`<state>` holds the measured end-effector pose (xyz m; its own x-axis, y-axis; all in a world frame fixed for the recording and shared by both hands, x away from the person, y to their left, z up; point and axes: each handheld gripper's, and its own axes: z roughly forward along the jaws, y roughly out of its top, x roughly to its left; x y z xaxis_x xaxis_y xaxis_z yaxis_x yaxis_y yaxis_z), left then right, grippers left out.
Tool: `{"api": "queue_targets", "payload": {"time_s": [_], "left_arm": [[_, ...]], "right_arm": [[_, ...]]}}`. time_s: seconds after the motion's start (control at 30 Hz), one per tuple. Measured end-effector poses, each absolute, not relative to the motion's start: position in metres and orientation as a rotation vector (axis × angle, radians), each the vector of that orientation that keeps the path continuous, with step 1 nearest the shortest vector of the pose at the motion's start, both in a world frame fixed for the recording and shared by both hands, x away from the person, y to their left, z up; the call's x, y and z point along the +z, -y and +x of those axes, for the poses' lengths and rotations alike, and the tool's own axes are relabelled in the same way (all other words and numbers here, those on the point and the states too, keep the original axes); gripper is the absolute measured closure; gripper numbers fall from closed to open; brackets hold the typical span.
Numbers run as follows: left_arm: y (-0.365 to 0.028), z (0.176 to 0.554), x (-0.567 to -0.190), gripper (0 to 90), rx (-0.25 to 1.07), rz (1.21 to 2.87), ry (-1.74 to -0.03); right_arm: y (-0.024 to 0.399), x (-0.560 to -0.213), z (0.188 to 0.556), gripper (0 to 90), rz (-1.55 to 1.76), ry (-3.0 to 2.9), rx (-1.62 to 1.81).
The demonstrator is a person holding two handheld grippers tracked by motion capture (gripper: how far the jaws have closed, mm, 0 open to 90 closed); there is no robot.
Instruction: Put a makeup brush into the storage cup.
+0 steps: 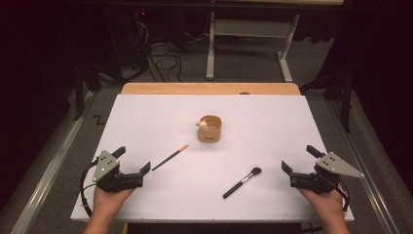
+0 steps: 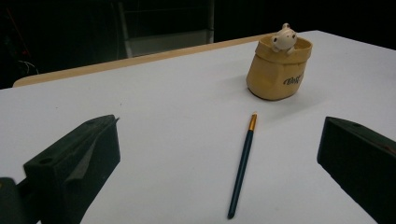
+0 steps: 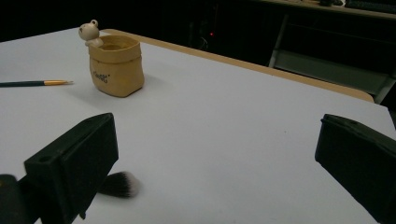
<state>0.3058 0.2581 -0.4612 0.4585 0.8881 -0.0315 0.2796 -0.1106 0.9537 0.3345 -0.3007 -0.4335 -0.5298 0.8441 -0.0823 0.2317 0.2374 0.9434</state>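
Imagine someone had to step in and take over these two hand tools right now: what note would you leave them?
Left gripper: jaws open, holding nothing, low over the near left of the white table.
Right gripper: jaws open, holding nothing, at the near right.
Thin brush: lies flat just ahead of the left gripper, gold tip toward the pot.
Makeup brush: lies flat at near centre-right, bristle head toward the right gripper.
Tan pot with a small bear figure on its rim: upright mid-table.
Done: nothing picked up yet.
Left: probably pick up both brushes; the pot looks the likely place for them.
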Motion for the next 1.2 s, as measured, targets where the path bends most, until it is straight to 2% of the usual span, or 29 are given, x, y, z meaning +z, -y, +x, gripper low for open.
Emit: {"api": "queue_targets", "payload": {"time_s": [0.73,1.2], "left_arm": [[-0.2591,0.3063,-0.4636,0.3,0.716,1.635,-1.030],[-0.2628,0.3076,-0.4684,0.9,0.667,1.614,-1.066]], "right_arm": [[0.2990,-0.4368,0.3356,0.3,0.985,-1.919,1.295],[0.2950,-0.4380,0.3344,0.3,0.988,-1.929,1.302]]}}
